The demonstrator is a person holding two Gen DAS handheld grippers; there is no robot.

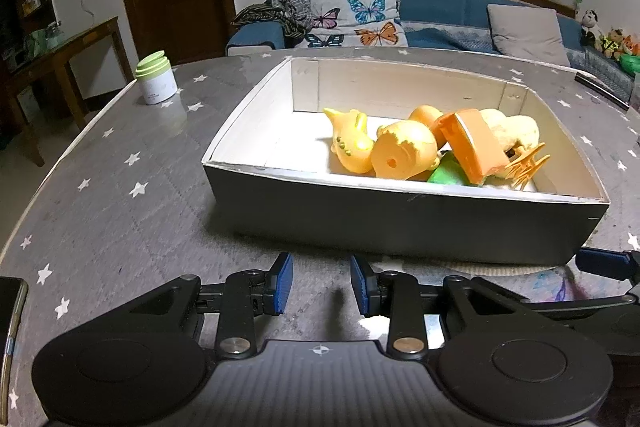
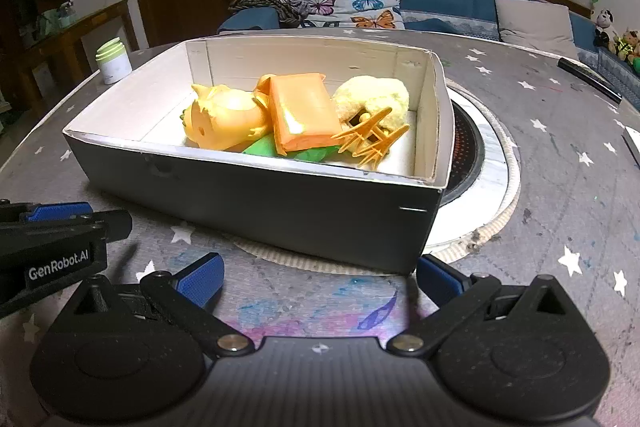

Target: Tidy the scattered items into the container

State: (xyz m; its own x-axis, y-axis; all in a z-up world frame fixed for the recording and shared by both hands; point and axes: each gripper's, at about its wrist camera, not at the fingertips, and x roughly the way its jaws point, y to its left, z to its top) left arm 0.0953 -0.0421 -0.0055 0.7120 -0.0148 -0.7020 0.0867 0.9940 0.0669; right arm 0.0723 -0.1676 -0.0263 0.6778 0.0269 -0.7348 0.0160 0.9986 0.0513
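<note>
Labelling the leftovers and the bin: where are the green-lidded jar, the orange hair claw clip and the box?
green-lidded jar [image 1: 155, 78], left wrist view, on its white body.
orange hair claw clip [image 2: 370, 141], right wrist view, on its teeth.
box [image 2: 256, 203], right wrist view, on its dark front wall.

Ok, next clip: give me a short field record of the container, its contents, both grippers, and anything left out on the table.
container: open box, dark outside, white inside, on the star-patterned table
contents: orange toy figures, orange block, orange hair claw, pale fuzzy item, green piece
left gripper: open, narrow gap, empty, in front of the box
right gripper: open wide, empty, in front of the box
still outside: green-lidded jar, far left of table
status: looks nearly finished
</note>
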